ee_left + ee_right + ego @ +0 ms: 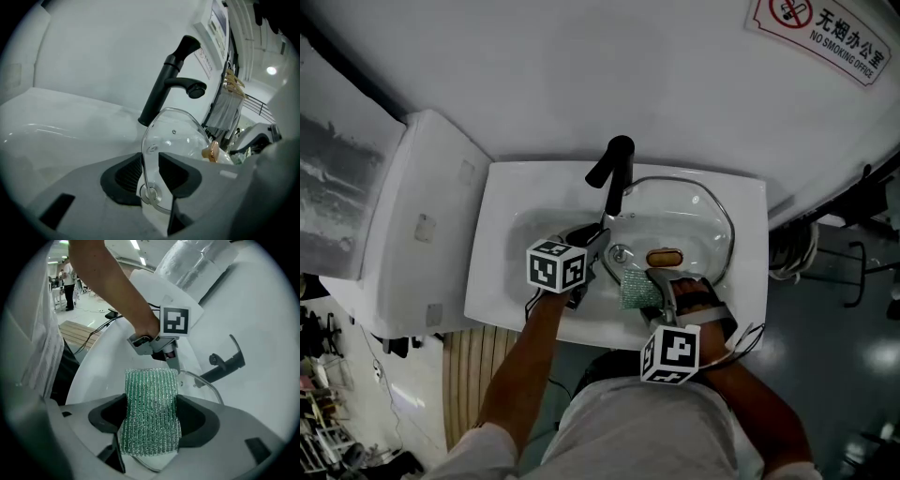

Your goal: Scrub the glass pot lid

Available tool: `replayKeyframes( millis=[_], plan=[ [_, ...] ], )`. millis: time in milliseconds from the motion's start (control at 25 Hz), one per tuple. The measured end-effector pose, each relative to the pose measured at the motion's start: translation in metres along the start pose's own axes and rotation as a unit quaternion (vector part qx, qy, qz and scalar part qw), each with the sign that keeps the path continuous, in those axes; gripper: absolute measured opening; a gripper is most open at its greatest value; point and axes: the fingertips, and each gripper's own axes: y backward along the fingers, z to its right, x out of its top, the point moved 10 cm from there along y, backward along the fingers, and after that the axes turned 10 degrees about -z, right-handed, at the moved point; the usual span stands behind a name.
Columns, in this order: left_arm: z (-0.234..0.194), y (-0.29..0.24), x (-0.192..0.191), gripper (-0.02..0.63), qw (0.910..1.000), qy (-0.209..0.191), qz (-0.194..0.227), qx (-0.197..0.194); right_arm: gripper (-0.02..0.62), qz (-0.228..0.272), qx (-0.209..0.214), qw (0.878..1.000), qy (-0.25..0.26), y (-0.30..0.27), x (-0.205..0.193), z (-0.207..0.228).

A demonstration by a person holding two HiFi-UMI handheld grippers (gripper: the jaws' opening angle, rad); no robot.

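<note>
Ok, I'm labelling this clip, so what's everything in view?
sink: one, white, centre of the head view.
faucet: one, black, on the sink's back rim.
glass pot lid: one, clear with copper-coloured knob, upright in the sink.
scrub pad: one, green, at the sink's front.
boxy unit: one, white, left of the sink.
sign: one, red and white, upper right.
slatted mat: one, wooden, floor, lower left.
left gripper: one, grey, shut on the lid's rim.
right gripper: one, grey, shut on the scrub pad.
</note>
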Motion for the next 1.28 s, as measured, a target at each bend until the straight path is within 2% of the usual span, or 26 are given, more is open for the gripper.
replayKeyframes(
  millis=[120,480,1280],
  plan=[
    [0.0,0.0,0.0,0.121,1.0,0.0,-0.001,0.001,0.328,-0.007,0.012,1.0,0.008,-0.009,0.004,-0.005],
    [-0.001,0.001,0.0,0.12,1.0,-0.002,-0.002,-0.002,0.328,-0.043,0.015,0.998,0.051,-0.034,0.0,-0.016],
    [-0.001,0.001,-0.001,0.114,1.0,-0.005,-0.007,0.0,0.328,-0.145,-0.013,0.984,0.101,-0.028,-0.095,0.001]
  ],
)
